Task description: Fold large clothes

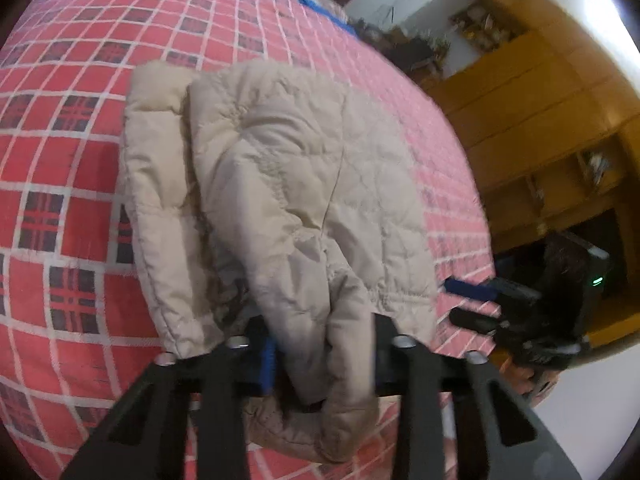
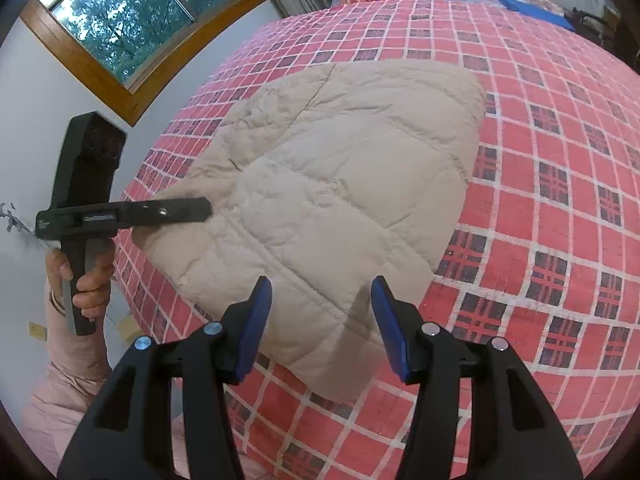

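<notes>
In the left wrist view, the left gripper (image 1: 324, 360) is closed on a puffy fold of the beige quilted jacket (image 1: 280, 184), which bulges out between its 2 fingers and droops below them. The rest of the jacket stretches ahead of the gripper across the red checked bedspread (image 1: 60, 140), folded into 2 overlapping layers with a stitched hem running along the left side. Bare bedspread lies open to the left and far ahead. To the right the bed edge drops off close by, with yellow wooden shelving (image 1: 540, 120) beyond it. The right gripper (image 1: 476, 304) shows there at the bed edge, blurred, so its spacing is hard to read from here.

In the right wrist view, the right gripper (image 2: 322, 320) stands wide apart with nothing between its blue pads (image 2: 256, 320), hovering just over the jacket's (image 2: 340, 184) near corner. To its left the left gripper (image 2: 176, 210) reaches in sideways onto the jacket's edge, held by a hand (image 2: 88, 276) in a pink sleeve. Open bedspread (image 2: 560, 200) spreads to the right and ahead; a window (image 2: 132, 12) sits beyond the left bed edge.
</notes>
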Motion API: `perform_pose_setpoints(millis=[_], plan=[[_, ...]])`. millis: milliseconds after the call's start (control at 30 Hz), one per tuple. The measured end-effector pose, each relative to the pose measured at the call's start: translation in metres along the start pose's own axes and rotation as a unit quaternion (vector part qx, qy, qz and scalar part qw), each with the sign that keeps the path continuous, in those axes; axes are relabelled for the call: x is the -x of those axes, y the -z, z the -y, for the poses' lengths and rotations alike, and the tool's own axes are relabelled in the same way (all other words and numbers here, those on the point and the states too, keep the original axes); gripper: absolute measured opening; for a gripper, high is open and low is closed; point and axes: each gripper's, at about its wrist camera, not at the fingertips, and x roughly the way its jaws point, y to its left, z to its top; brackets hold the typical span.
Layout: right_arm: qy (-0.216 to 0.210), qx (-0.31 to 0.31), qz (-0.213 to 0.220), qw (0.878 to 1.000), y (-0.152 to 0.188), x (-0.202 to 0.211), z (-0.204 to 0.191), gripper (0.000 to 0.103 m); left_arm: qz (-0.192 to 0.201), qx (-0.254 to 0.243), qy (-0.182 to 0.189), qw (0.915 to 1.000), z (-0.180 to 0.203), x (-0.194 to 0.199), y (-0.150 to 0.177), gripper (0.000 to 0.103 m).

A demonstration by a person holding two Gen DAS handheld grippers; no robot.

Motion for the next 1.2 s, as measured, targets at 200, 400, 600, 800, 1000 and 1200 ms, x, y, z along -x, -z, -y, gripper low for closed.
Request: perform_pose_setpoints(millis=[200,400,600,800,1000,1200], plan=[[-0.001,0.004,0.0,1.0,0.002,0.0,0.004,0.053,0.111,-0.043,0.071,0.9903,0.001,0.04,0.053,0.022],[-0.002,0.005,-0.03,1.0,0.006,-0.023,0.004,0.053,0.087,0.047,0.095,0.9906,-0.066,0.013,0.086,0.022],[0.007,0.007,-0.03,0.999,0.008,-0.026,0.003,0.054,0.066,0.035,0.105,0.9917,-0.062,0.015,0.075,0.036],[0.005,0.002,-0.031,1.0,0.007,-0.026,0.005,0.054,0.101,0.036,0.07,0.9918,-0.054,0.044,0.031,0.067],[0.003,0.002,-0.028,1.0,0.007,-0.025,0.004,0.055,0.07,0.072,0.051,0.9936,-0.07,0.029,-0.002,0.044],[-0.001,0.003,-0.03,1.0,0.007,-0.024,0.005,0.055,0.103,0.052,0.052,0.992,-0.063,0.044,0.008,0.006]])
